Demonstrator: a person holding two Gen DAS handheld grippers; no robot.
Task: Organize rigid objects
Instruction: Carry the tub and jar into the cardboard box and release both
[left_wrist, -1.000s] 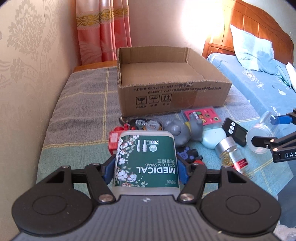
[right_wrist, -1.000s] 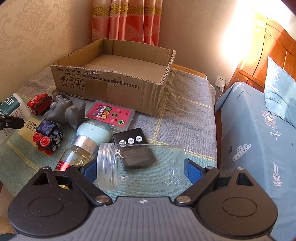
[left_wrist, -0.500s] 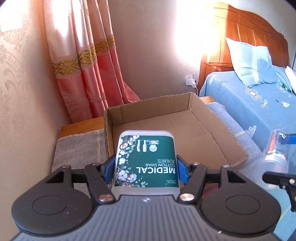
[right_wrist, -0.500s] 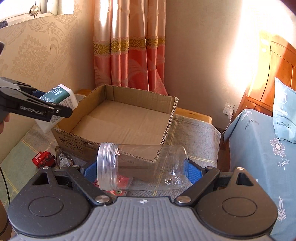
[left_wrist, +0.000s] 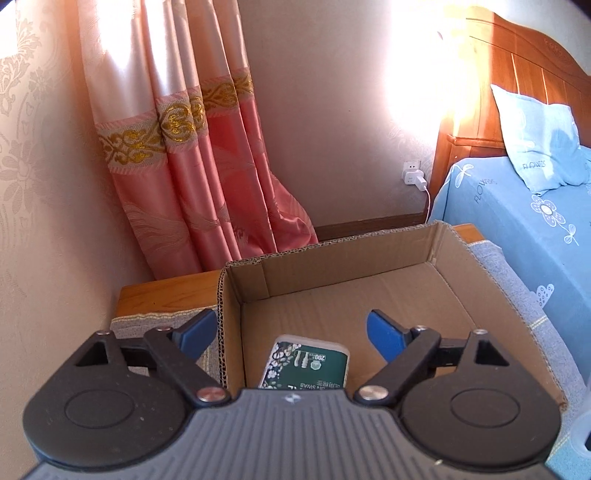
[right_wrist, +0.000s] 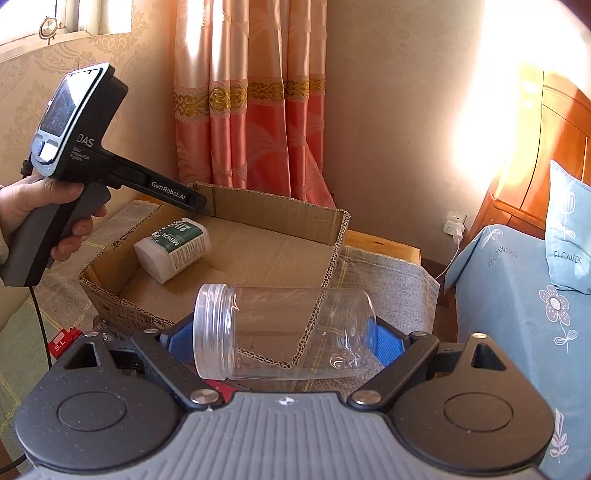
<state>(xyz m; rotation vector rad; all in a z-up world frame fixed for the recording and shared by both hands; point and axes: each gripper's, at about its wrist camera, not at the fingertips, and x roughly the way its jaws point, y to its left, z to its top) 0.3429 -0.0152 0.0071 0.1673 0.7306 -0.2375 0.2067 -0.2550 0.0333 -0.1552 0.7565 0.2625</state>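
Observation:
The green and white cotton swab container (left_wrist: 306, 365) lies on the floor of the open cardboard box (left_wrist: 436, 254), near its left wall; it also shows in the right wrist view (right_wrist: 171, 247). My left gripper (left_wrist: 291, 328) is open and empty just above it. My right gripper (right_wrist: 284, 339) is shut on a clear plastic jar (right_wrist: 280, 332), held sideways with its threaded mouth to the left, above the near right corner of the box (right_wrist: 332, 258).
The box stands on a grey checked cloth (right_wrist: 384, 284) over a wooden stand. A red toy (right_wrist: 62, 341) lies in front of the box. A blue bed (right_wrist: 517, 295) is to the right, pink curtains (right_wrist: 251, 110) and wall behind.
My left gripper carried the swab container over the box, opened and let it go onto the box floor. My right gripper lifted the jar toward the box.

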